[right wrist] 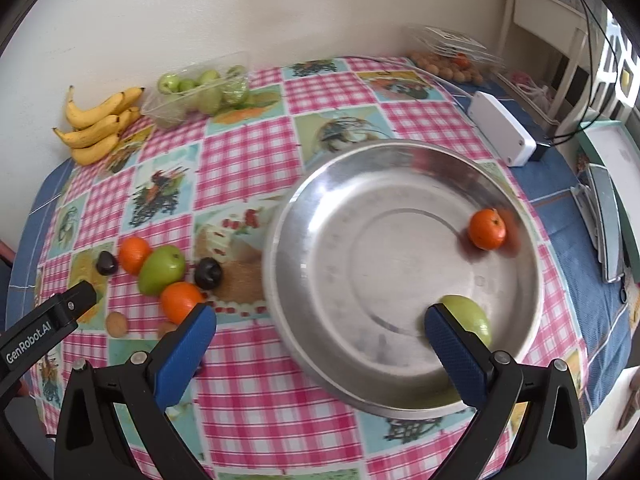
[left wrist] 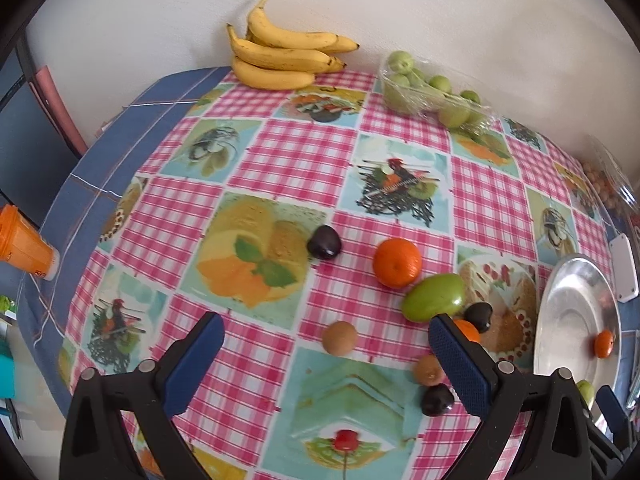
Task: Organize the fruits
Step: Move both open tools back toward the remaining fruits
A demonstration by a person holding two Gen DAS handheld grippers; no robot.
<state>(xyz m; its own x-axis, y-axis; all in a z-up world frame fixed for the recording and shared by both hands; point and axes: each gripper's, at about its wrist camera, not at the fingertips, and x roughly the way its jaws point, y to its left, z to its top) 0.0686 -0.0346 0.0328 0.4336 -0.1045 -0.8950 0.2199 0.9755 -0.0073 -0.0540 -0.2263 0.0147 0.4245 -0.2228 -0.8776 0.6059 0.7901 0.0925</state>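
Jaws wide open on both grippers, right gripper point(right wrist: 320, 332) over the metal bowl point(right wrist: 304, 216), left gripper point(left wrist: 326, 344) beside it above scattered fruit.

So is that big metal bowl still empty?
No, the round silver metal bowl already holds a small orange tangerine and a green fruit.

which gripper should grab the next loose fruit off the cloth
Left, probably. The open left gripper hovers over the loose fruits, a small brown fruit between its fingers. The open right gripper hovers over the metal bowl.
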